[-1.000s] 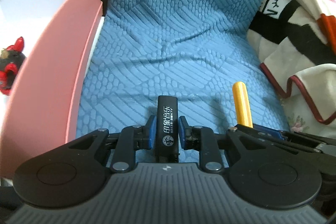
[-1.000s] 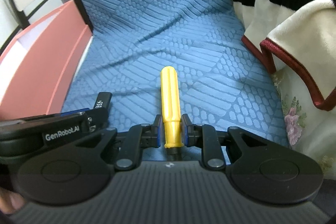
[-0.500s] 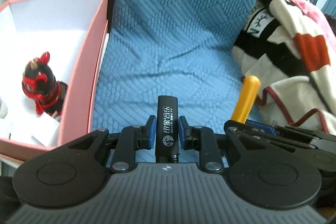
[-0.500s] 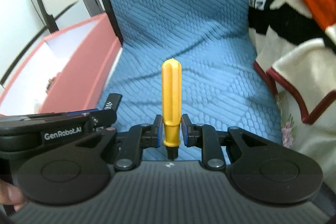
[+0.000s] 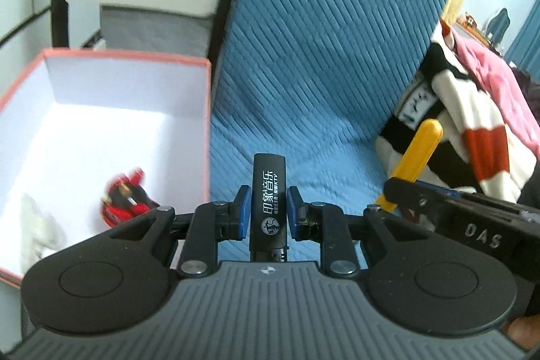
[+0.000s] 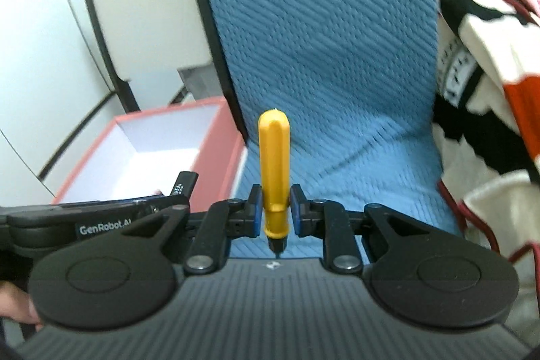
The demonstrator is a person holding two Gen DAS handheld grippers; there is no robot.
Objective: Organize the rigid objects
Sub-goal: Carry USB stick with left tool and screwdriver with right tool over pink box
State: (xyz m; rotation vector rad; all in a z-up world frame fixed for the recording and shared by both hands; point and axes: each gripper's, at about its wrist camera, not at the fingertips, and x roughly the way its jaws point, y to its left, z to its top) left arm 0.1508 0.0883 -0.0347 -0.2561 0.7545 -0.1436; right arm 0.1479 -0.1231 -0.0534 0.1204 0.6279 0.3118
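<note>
Lifting both clear of the blue quilted seat, my left tool (image 5: 266, 208) grips the black lighter (image 5: 269, 201), right tool (image 6: 274, 208) the yellow screwdriver handle (image 6: 273, 171); the pink-rimmed white box (image 5: 207, 110) now lies open below.

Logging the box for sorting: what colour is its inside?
White inside, pink outside; the box shows best in the left wrist view.

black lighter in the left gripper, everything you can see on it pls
The slim black rectangular lighter looks like glossy plastic, with white Chinese characters, "KTV" and a round white logo printed on its face. It stands lengthwise along the fingers, flat end pointing forward, clamped by the left gripper between blue pads. Its striker end sits hidden near the gripper body. Nothing else touches it.
</note>
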